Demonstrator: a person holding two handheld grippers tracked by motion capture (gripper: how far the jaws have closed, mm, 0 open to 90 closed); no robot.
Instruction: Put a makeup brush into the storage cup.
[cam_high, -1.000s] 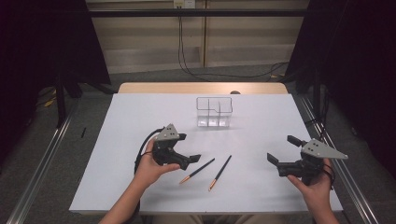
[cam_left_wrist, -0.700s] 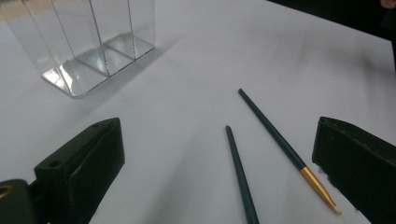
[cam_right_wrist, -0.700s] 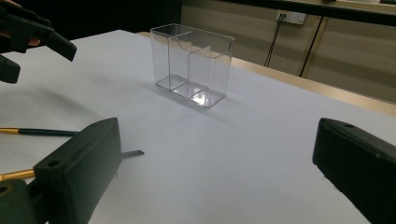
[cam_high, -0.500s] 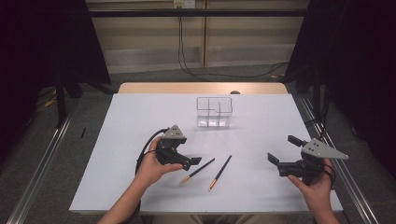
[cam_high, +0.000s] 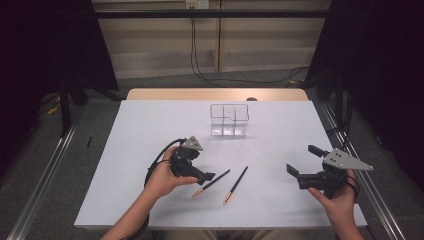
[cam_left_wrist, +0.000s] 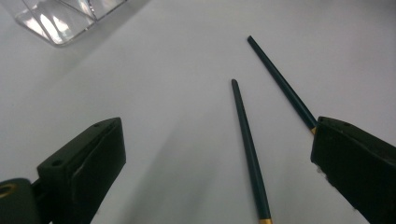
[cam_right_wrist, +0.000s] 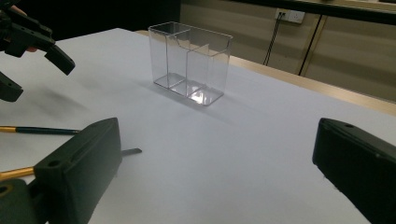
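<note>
the left gripper (cam_high: 206, 176) sits low over the white tabletop (cam_high: 150, 130), nearer the person than the clear organizer (cam_high: 229, 120) and a little to its left. its fingers stand wide apart, one on each side of the nearer dark brush (cam_left_wrist: 247, 144), which lies flat on the tabletop between them in the left gripper view; that spread looks chosen so the thin handle can be straddled before any closing. the second brush (cam_high: 235, 184) lies just beside the first, apart from it and roughly parallel, its gold-banded end toward the person; one finger hides part of it in the left gripper view. both brushes rest between the organizer and the person, probably laid there to be picked up one at a time and stood in the organizer's compartments. right of the brushes and well apart from them, the right gripper (cam_high: 304, 164) is held in a hand above the tabletop, fingers wide and holding nothing, pointing toward the organizer, seemingly waiting.
</note>
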